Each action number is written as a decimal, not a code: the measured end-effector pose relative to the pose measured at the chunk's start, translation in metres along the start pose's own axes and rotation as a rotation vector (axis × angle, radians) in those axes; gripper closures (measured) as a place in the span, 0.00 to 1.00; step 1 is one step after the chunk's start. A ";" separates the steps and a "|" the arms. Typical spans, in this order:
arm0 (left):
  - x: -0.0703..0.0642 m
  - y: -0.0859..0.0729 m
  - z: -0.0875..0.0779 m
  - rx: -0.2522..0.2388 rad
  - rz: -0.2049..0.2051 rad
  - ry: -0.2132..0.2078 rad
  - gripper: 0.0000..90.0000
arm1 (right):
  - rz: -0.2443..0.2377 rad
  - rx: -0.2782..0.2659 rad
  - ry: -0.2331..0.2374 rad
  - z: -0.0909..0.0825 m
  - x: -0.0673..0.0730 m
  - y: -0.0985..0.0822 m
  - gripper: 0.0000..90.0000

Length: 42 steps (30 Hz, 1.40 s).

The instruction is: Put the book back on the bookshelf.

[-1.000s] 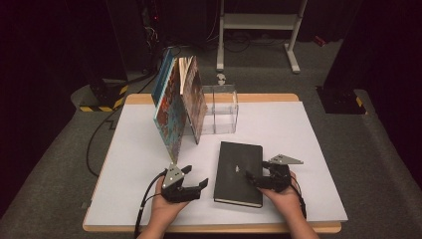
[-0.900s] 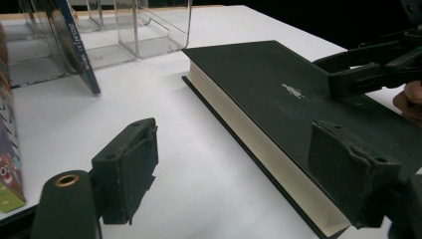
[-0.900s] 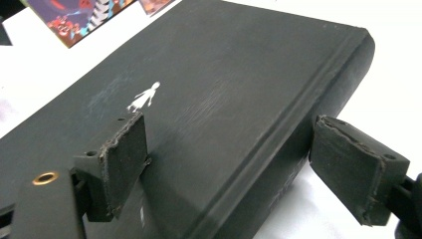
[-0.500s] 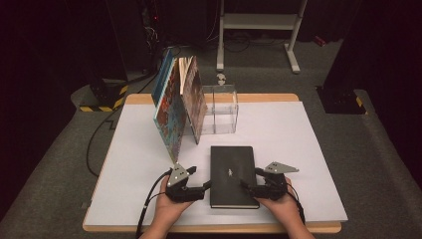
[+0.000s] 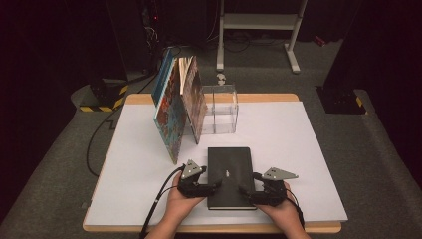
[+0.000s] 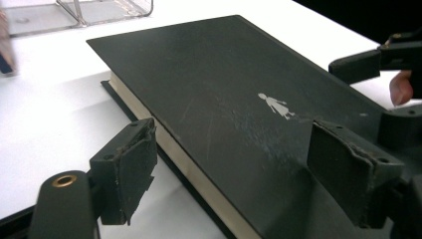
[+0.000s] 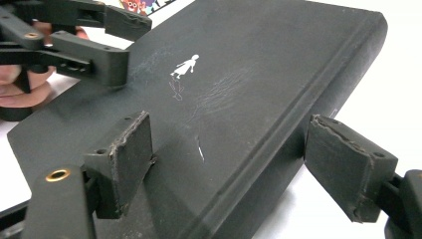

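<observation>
A black hardcover book [image 5: 230, 175], lying flat near the tabletop's [image 5: 308, 149] front edge, is straddled at both long edges by the wide-open left tool [image 5: 215, 186] and right tool [image 5: 245, 190], apparently for lifting.

The black book [image 6: 234, 99] has a matt cover, finely scuffed and scratched, with cream paper page edges. Left tool [image 6: 239, 169] and right tool [image 7: 239, 164] are matt black plastic; their pads [image 6: 132, 169] look rough and frayed. The tabletop [image 5: 298, 149] is smooth matt white with a wooden edge. The box [image 5: 221, 107] is clear glossy plastic.
</observation>
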<state>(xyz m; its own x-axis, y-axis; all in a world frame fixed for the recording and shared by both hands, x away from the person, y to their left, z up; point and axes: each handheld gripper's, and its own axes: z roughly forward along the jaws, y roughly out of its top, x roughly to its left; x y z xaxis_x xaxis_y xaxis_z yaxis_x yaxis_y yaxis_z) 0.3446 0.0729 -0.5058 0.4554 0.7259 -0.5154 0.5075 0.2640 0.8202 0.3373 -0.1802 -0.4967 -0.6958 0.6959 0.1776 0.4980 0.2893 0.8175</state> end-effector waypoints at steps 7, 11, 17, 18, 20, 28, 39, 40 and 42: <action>0.004 0.004 0.007 0.036 -0.016 -0.022 0.18 | 0.001 -0.001 0.005 0.000 -0.001 0.000 0.21; 0.004 0.004 0.008 0.036 -0.008 -0.027 0.19 | 0.003 -0.003 0.005 0.000 -0.001 0.000 0.21; -0.001 0.008 0.004 0.016 0.036 -0.027 0.22 | 0.030 -0.009 0.019 -0.001 -0.002 0.000 0.22; -0.001 0.009 0.004 0.016 0.042 -0.028 0.22 | 0.026 -0.015 0.017 -0.002 -0.002 0.000 0.23; -0.002 0.011 0.003 0.001 0.030 -0.038 0.23 | 0.019 -0.022 0.018 -0.003 -0.002 0.000 0.24; -0.002 0.017 0.002 -0.005 -0.014 -0.063 0.35 | 0.018 -0.041 0.019 -0.006 -0.001 -0.001 0.27; 0.001 0.020 0.004 0.022 -0.030 -0.081 0.39 | 0.035 -0.030 0.005 -0.009 -0.004 0.000 0.30; 0.001 0.020 0.004 0.019 -0.033 -0.084 0.40 | 0.047 -0.025 0.006 -0.008 -0.007 0.001 0.30; 0.000 0.020 0.003 0.009 -0.027 -0.089 0.41 | 0.059 -0.019 0.002 -0.005 -0.012 0.004 0.29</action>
<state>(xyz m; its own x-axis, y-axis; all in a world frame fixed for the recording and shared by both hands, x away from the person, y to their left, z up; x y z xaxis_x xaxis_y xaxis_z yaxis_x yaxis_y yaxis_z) 0.3568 0.0762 -0.4906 0.5047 0.6593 -0.5573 0.5267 0.2763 0.8039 0.3453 -0.1906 -0.4924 -0.6664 0.7102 0.2270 0.5287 0.2353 0.8156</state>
